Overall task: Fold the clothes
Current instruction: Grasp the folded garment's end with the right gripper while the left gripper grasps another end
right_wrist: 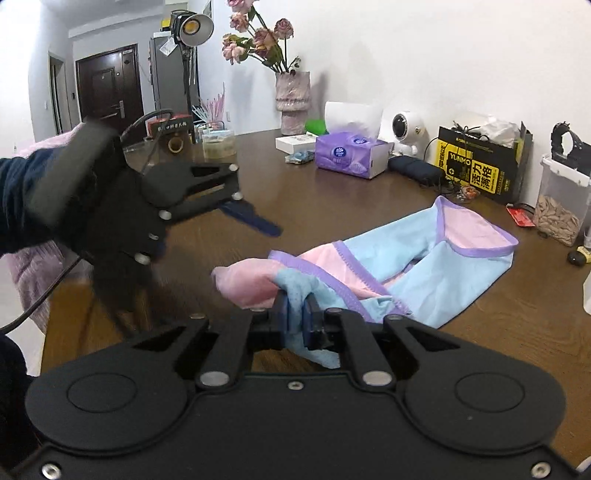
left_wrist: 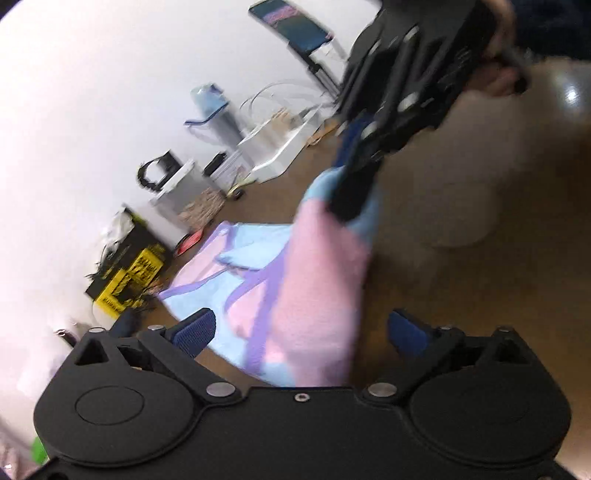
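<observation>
A pink and light-blue garment point(right_wrist: 436, 266) with purple trim lies on the brown table point(right_wrist: 332, 206). My right gripper point(right_wrist: 295, 314) is shut on a bunched corner of it near the front and holds that corner above the table. In the left wrist view the same garment point(left_wrist: 258, 266) hangs from the right gripper point(left_wrist: 351, 195) and drapes down to the table. My left gripper point(left_wrist: 301, 332) is open just above the cloth, with nothing between its blue pads. From the right wrist view the left gripper point(right_wrist: 218, 236) hovers open to the left of the garment.
Along the back wall stand a purple tissue box point(right_wrist: 351, 155), a vase of flowers point(right_wrist: 291, 99), a small white camera point(right_wrist: 406, 133), a black and yellow bag point(right_wrist: 480, 166) and a clear container point(right_wrist: 561, 199). A lamp point(right_wrist: 192, 26) stands at the far left.
</observation>
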`<state>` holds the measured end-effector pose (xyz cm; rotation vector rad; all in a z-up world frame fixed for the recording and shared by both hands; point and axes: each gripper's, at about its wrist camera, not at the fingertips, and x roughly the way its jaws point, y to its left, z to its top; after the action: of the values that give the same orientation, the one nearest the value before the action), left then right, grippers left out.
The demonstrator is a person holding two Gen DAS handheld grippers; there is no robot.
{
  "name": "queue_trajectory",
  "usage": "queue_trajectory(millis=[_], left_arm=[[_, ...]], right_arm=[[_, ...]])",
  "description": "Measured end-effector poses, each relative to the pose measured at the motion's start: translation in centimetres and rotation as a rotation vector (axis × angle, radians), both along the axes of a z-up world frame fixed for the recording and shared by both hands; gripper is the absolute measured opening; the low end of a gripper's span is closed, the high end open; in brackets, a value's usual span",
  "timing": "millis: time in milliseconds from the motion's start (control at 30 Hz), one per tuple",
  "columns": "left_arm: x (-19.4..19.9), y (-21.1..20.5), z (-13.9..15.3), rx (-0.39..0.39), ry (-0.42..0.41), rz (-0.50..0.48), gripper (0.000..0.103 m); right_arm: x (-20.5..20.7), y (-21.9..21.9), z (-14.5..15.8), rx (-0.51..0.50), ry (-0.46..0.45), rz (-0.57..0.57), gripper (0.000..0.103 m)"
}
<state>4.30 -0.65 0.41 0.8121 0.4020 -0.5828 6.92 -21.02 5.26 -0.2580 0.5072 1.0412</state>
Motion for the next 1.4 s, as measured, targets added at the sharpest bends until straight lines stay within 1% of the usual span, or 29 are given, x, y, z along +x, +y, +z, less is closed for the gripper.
queue_trajectory(millis=[33,67,100,133,167,200,233,267,367,433,467,500,567,600,633,767,867,900,967,1033,1233,1333,1400], left_arm=[[0.8,0.1,0.3,-0.027,0.07,0.009,0.037],[1.5,0.3,0.7,-0.054,0.133,0.019,0.027],[2.3,0.5,0.9,-0.082,0.169,0.036,0.021],[3.0,0.7,1.2,-0.11,0.205,0.053,0.02],[3.8,1.0,1.5,-0.136,0.241,0.067,0.02],[4.5,1.4,1.8,-0.166,0.286,0.073,0.02],[5.1,1.7,2.1,-0.196,0.33,0.08,0.019],[5.6,2.1,2.4,-0.222,0.367,0.084,0.019],[5.7,2.4,3.0,-0.235,0.404,0.063,0.019],[5.5,2.4,3.4,-0.237,0.415,0.057,0.019],[5.4,2.5,3.5,-0.231,0.42,0.053,0.019],[5.5,2.6,3.5,-0.221,0.425,0.045,0.019],[5.2,2.8,3.5,-0.205,0.449,0.024,0.019],[4.5,3.0,3.5,-0.196,0.475,0.002,0.019],[3.8,3.1,3.5,-0.187,0.502,-0.02,0.019],[0.8,3.2,3.4,-0.196,0.658,-0.113,0.016],[-3.6,3.2,3.9,-0.197,0.799,-0.244,0.016],[-4.9,3.3,4.2,-0.196,0.832,-0.288,0.016],[-5.6,3.4,5.0,-0.212,0.866,-0.319,0.016],[-5.2,3.6,6.2,-0.243,0.892,-0.324,0.016],[-2.7,4.2,7.4,-0.257,0.899,-0.294,0.016],[-0.4,5.1,7.9,-0.256,0.894,-0.274,0.016],[1.3,5.5,7.8,-0.258,0.893,-0.253,0.016]], right_arm=[[-0.1,-0.1,0.0,-0.006,-0.004,-0.002,0.01],[-0.2,-0.2,0.1,-0.012,-0.009,-0.004,0.01],[-0.5,-0.3,0.1,-0.029,-0.032,-0.018,0.012],[-1.1,-0.1,0.1,-0.059,-0.089,-0.048,0.017],[-1.8,0.3,0.0,-0.098,-0.147,-0.067,0.035],[-2.3,0.5,-0.1,-0.12,-0.18,-0.07,0.058],[-2.7,0.7,-0.2,-0.14,-0.21,-0.068,0.072],[-3.4,1.4,-0.7,-0.178,-0.267,-0.055,0.085],[-5.6,3.4,-2.6,-0.3,-0.448,-0.01,0.085],[-4.8,3.9,-2.9,-0.317,-0.423,-0.011,0.084],[-4.4,4.1,-3.0,-0.324,-0.406,-0.012,0.073],[-3.9,4.3,-3.1,-0.331,-0.389,-0.014,0.045],[-3.0,4.7,-3.4,-0.345,-0.354,-0.017,0.03],[-2.5,4.8,-3.5,-0.351,-0.337,-0.018,0.016],[-2.5,4.9,-3.5,-0.351,-0.329,-0.015,0.016],[-5.9,3.2,-2.2,-0.243,-0.125,0.101,0.016],[-8.2,1.9,-1.7,-0.163,0.024,0.203,0.016],[-8.6,1.5,-1.5,-0.14,0.081,0.223,0.016],[-9.3,0.7,-1.0,-0.093,0.197,0.258,0.016],[-8.4,0.3,-0.4,-0.057,0.317,0.255,0.016],[-4.1,-0.5,0.2,0.004,0.519,0.229,0.016],[-1.6,-0.7,1.1,0.017,0.553,0.23,0.017],[0.0,-0.5,1.5,-0.003,0.539,0.211,0.017]])
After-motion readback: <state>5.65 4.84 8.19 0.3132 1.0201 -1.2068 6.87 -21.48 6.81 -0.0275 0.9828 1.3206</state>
